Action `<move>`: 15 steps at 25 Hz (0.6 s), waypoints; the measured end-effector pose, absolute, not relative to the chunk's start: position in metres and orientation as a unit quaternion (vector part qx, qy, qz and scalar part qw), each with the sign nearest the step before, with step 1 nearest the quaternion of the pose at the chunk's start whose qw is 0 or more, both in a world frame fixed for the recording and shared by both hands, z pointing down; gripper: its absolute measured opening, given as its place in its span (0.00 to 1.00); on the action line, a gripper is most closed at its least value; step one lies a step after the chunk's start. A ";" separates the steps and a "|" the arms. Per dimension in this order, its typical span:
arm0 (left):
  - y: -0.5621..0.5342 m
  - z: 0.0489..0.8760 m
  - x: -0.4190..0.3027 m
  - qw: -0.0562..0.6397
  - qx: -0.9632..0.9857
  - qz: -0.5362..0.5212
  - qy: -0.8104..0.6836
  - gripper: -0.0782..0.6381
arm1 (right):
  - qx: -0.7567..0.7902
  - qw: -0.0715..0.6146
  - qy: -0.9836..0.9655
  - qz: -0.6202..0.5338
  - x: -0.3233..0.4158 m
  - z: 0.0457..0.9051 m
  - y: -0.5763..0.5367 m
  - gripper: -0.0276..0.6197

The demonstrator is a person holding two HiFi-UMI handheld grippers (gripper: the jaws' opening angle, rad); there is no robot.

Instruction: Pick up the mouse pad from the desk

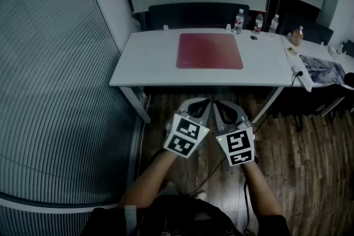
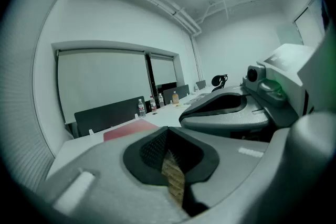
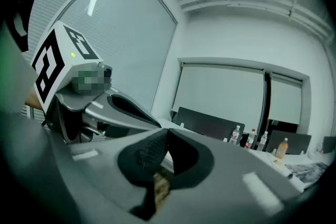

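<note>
A red mouse pad (image 1: 209,51) lies flat in the middle of the white desk (image 1: 149,61); in the left gripper view the mouse pad (image 2: 128,130) shows as a red strip beyond the jaws. Both grippers hang side by side in front of the desk, above the wood floor and short of its near edge. My left gripper (image 1: 202,102) is shut with nothing in it. My right gripper (image 1: 218,103) is shut and empty too. In the right gripper view the left gripper's body (image 3: 105,105) shows at the left.
Three water bottles (image 1: 239,21) stand at the desk's far edge, with a dark partition (image 1: 193,14) behind. A second desk (image 1: 323,63) at the right carries papers and a bottle. A slatted wall (image 1: 50,74) runs along the left. A cable hangs off the desk's right end.
</note>
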State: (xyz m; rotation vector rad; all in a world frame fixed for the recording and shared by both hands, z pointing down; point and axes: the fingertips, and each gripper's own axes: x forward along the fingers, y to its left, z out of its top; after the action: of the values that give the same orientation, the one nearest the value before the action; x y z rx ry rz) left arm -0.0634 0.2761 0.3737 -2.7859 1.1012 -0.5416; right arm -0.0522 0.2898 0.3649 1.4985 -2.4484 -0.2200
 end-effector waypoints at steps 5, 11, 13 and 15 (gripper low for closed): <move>0.279 0.373 -0.061 0.052 -0.914 -0.181 0.359 0.11 | 0.512 0.138 -0.844 -0.083 -0.053 0.365 0.293 0.04; 0.280 0.371 -0.056 0.059 -0.913 -0.181 0.361 0.11 | 0.517 0.134 -0.842 -0.080 -0.045 0.364 0.293 0.04; 0.278 0.373 -0.056 0.059 -0.913 -0.182 0.360 0.11 | 0.519 0.136 -0.840 -0.079 -0.044 0.366 0.291 0.04; 0.275 0.374 -0.056 0.058 -0.913 -0.183 0.359 0.11 | 0.520 0.138 -0.839 -0.079 -0.043 0.367 0.289 0.04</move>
State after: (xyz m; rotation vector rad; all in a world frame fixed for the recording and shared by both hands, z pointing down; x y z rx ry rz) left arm -0.0561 0.2753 0.3738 -2.7678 1.0878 -0.5545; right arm -0.0433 0.2892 0.3672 1.5031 -2.4268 -0.2297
